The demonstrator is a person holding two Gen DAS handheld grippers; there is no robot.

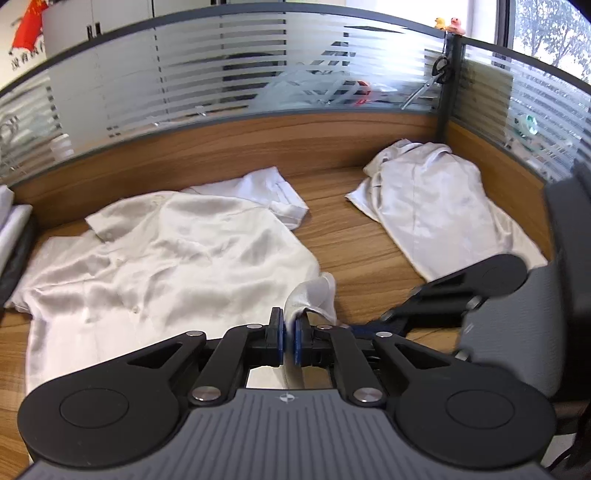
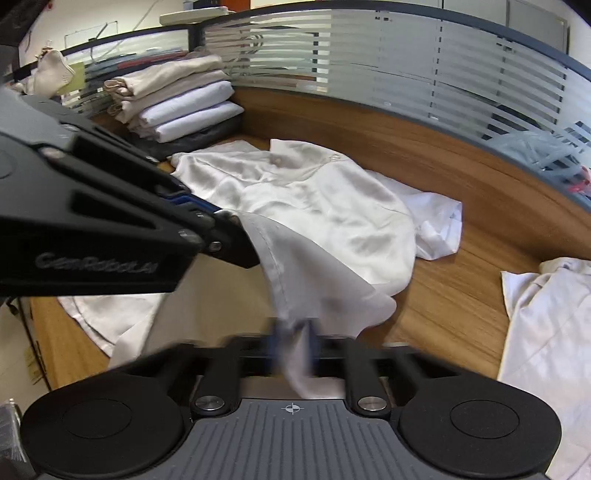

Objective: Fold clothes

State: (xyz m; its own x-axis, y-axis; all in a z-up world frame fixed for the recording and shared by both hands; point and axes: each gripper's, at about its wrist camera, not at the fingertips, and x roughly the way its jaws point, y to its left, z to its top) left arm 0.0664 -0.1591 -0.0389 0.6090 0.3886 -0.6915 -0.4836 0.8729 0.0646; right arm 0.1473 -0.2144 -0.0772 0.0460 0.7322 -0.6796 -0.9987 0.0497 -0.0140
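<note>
Both grippers point steeply downward side by side, the left gripper (image 1: pixel 290 334) with its blue pads nearly together on pinched cloth, the right gripper (image 2: pixel 293 345) clamped tight on cloth too.

Daylight enters through the window (image 1: pixel 546 33) at the upper right of the left wrist view and blows out to white there, leaving the white shirt (image 1: pixel 155 258) evenly bright with soft crease shadows. Both fisheye views bend the glass partition (image 2: pixel 406 55) into an arc and darken the corners. In the right wrist view the right gripper (image 2: pixel 293 350) and the cloth between its fingers are smeared by motion blur.
</note>
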